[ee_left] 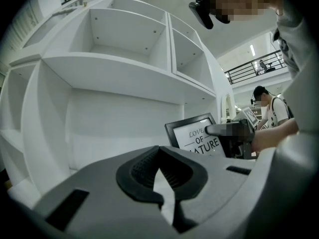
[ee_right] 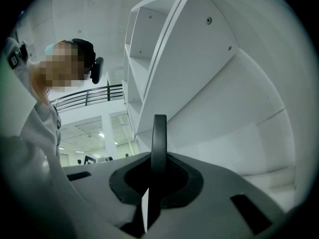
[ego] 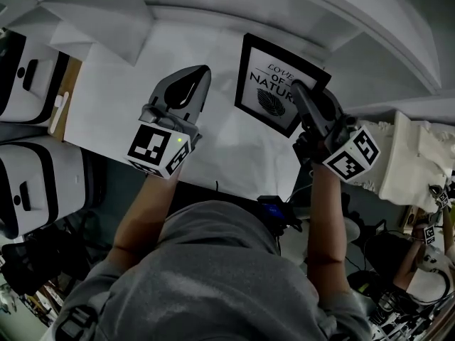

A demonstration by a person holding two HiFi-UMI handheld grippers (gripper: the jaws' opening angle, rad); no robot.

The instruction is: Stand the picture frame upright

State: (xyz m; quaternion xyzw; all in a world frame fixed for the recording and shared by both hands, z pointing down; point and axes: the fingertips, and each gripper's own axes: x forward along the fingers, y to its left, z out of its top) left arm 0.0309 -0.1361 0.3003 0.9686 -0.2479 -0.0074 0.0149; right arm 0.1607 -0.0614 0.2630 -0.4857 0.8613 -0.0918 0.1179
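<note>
— Right gripper (ego: 300, 91) first: what do we have in it?
— We have the frame (ego: 270, 84). Our jaws are almost closed, pinching its thin right-hand edge. In the right gripper view that black edge runs straight up between them.
— And where is the frame?
— On the white shelf (ego: 135, 84), in a bay of the shelving, towards the back wall. In the left gripper view it looks close to upright with its front facing us: black border, white sheet, "LOVE OF NATURE" and a leaf.
— Does its bottom edge touch the shelf?
— We cannot tell. The body of our left gripper (ego: 202, 72) hides that edge in its own view, and from above the lower corner is hard to read.
— How is the left gripper, then?
— Its jaws are fully together with nothing between them. We hold it level over the shelf, to the left of the frame and apart from it.
— Anything else near us?
— Two white-and-black boxes (ego: 32, 183) sit beyond the shelf's left end.
</note>
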